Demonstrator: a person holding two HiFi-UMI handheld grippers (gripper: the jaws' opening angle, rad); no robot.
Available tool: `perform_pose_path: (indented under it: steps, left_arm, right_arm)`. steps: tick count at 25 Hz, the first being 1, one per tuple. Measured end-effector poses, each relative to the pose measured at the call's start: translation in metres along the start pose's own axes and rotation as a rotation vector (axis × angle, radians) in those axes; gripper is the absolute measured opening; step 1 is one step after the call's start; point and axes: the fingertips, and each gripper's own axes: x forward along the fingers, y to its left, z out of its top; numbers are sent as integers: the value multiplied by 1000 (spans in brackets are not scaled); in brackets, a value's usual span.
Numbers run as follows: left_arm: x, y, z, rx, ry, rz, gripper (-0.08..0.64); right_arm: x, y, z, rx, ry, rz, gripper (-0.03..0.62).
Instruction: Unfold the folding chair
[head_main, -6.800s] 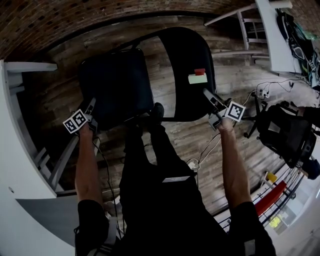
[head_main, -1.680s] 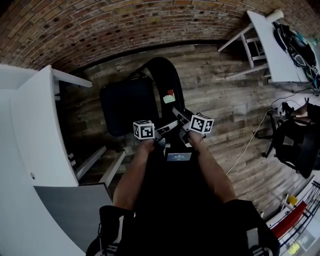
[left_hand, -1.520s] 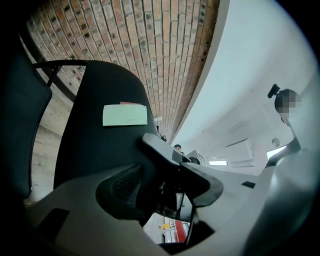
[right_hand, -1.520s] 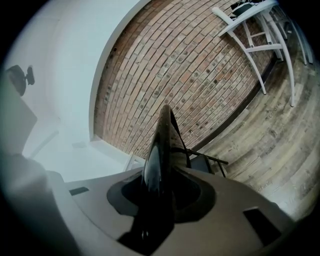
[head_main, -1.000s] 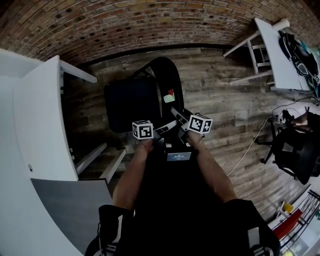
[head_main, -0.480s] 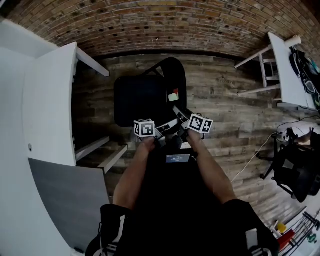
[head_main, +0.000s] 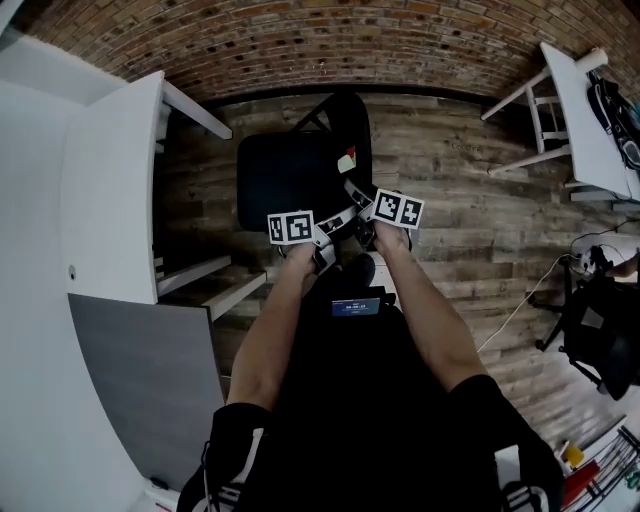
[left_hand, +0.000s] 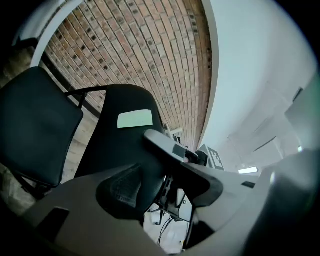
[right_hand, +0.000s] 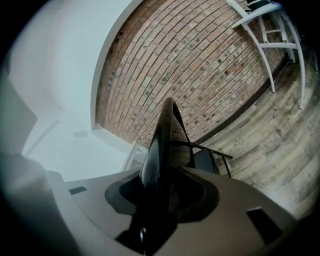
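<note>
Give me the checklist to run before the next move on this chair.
1. Seat swung out from back: ok.
2. Feet flat on floor: cannot tell, they are hidden.
3. Right hand-held gripper clear of back: not ok. Its jaws have just been opening and the pads look off it, but the back's edge stands between them.
4. Left hand-held gripper empty: ok, jaws apart, gripping nothing.
5. Gap between seat and table: ok.
</note>
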Motion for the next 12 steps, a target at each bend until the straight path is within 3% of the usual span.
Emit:
perform_pose_path:
  steps: [5,12]
  left_arm:
    - [-6,-13,-7,39,-2,5,258]
    - [-35,-26,-8,16,-82,-34,258]
  right_arm:
    - [-4,-1,1,35,0,-3,149]
    - [-30,0,9,122,-66,-1,147]
